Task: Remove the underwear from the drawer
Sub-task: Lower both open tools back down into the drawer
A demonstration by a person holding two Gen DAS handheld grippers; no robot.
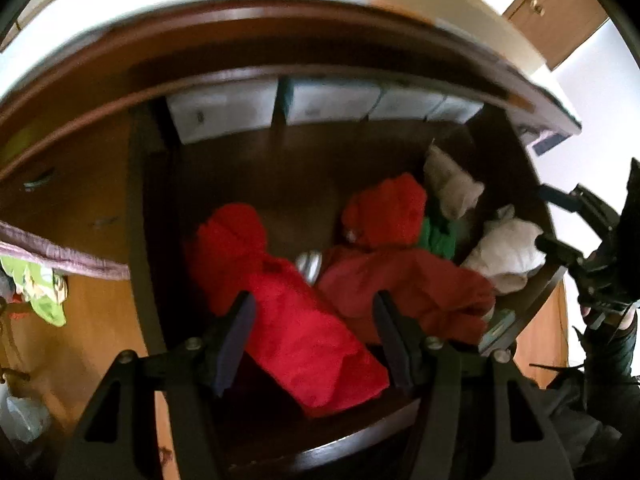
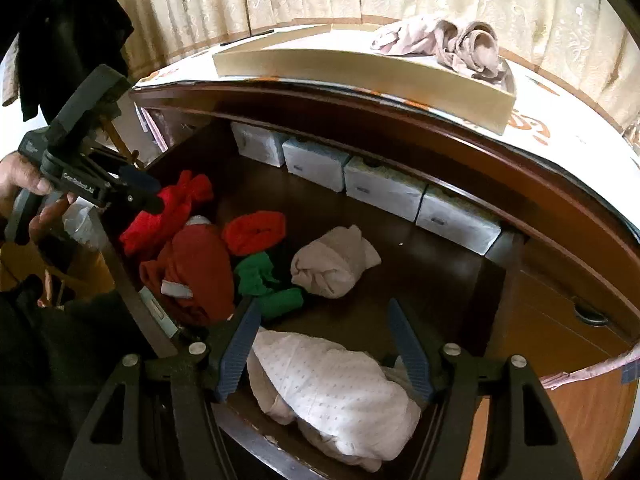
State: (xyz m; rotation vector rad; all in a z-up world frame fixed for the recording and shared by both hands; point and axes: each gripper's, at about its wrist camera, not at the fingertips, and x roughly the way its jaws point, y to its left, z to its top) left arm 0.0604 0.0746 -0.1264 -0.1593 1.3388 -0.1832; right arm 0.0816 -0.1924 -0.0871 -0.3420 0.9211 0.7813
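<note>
The wooden drawer [image 1: 140,200] stands pulled out with several bundled garments in it. My left gripper [image 1: 316,320] hangs open right above a bright red roll [image 1: 296,320], whose near end lies between the fingers; I cannot tell whether they touch it. Beside it lie a dark red garment [image 1: 408,280], an orange-red roll [image 1: 384,212], a green piece [image 1: 438,236] and a beige bundle [image 1: 452,184]. My right gripper [image 2: 324,332] is open over a white dotted garment [image 2: 332,392] at the drawer's front. The left gripper [image 2: 156,192] shows in the right wrist view, held by a hand.
White boxes [image 2: 384,188] line the drawer's back wall. On the dresser top lie a flat beige box [image 2: 360,68] and pinkish crumpled garments [image 2: 440,44], with curtains behind. A closed drawer with a handle [image 2: 588,316] sits to the right.
</note>
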